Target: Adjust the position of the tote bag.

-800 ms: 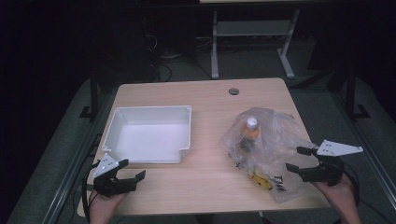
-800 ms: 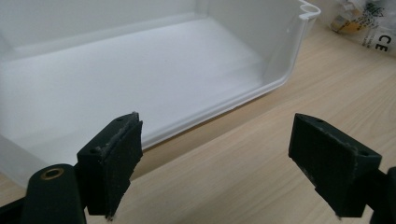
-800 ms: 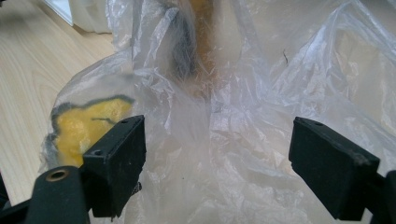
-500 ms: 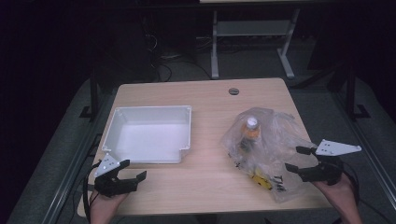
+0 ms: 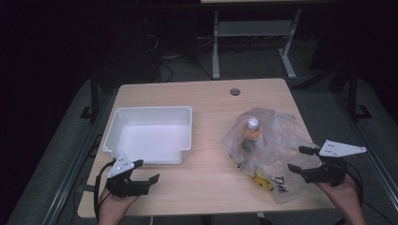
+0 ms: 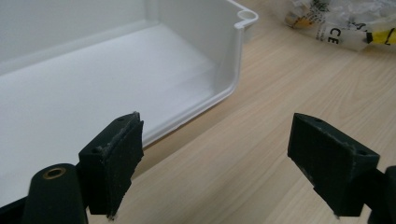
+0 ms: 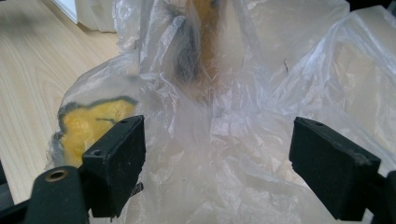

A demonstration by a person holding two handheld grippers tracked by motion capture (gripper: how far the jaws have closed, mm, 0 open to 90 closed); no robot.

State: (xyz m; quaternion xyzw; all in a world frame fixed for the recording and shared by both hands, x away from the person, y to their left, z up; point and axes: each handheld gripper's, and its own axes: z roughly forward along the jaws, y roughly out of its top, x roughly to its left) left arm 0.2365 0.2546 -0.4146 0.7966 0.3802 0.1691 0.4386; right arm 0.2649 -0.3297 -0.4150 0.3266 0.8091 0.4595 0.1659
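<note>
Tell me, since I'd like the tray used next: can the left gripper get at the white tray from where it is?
Probably yes. The left gripper is open beside the white tray, at its near edge, with bare table between them.

White tray [image 6: 93,88], wooden table [image 6: 261,116], spread fingers [image 6: 116,158]
</note>
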